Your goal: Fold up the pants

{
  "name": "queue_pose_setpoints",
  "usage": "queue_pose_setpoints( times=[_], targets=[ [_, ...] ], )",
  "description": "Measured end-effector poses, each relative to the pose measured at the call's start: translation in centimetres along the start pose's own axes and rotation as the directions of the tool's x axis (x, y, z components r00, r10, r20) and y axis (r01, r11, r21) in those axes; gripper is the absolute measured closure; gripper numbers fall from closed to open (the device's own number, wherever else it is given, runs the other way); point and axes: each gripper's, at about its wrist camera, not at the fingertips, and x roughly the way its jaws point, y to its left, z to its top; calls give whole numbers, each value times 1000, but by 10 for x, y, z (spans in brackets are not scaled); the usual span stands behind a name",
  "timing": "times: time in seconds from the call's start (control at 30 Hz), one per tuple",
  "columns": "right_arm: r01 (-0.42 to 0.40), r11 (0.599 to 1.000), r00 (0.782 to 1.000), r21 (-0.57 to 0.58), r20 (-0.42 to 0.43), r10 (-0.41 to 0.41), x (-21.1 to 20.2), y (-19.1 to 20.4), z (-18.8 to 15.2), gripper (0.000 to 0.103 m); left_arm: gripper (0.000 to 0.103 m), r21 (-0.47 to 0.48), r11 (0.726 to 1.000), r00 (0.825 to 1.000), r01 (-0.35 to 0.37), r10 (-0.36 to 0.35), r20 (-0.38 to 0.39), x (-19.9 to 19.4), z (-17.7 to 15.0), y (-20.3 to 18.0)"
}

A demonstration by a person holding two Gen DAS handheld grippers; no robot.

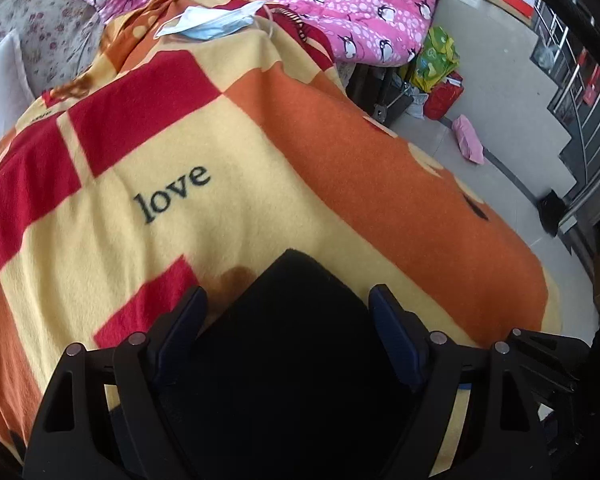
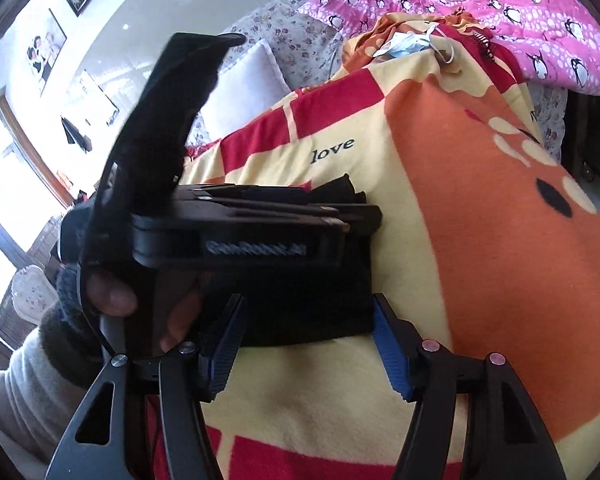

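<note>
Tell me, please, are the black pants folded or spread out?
Folded: the black pants lie as a compact rectangle on the blanket.

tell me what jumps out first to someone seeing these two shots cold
The loud checked fleece blanket in red, yellow and orange fills both views, with "love" printed on a yellow square. On it lies a dark block of folded black pants between the open fingers of the left gripper. At the far end, a pink penguin quilt is heaped behind a crumpled blue face mask.
</note>
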Motion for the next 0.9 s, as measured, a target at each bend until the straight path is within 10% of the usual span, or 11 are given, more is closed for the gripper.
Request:
queue_pose_setpoints(
  times=[0.13, 0.27, 0.37, 0.53, 0.9],
  targets=[
    [-27, 999, 999, 26, 22, 26, 1, -4, 0, 43, 31, 37, 999, 1000, 6, -6, 15, 1, 0, -4],
    [-42, 996, 999, 78, 28, 40, 11, -13, 1, 85, 66, 74, 997, 999, 33, -36, 40, -3, -1, -13],
    [-65, 993, 997, 94, 38, 62, 12, -14, 4, 88, 83, 22, 997, 996, 80, -81, 49, -6, 0, -3],
    [-75, 997, 995, 23, 73, 74, -4, 8, 15, 89, 86, -37, 988, 982, 147, -142, 125, -44, 0, 14],
    [-220, 934, 973, -281, 4, 230, 13, 140, 35, 90, 85, -274, 961, 956, 27, 55, 288, -171, -65, 111]
  ],
)
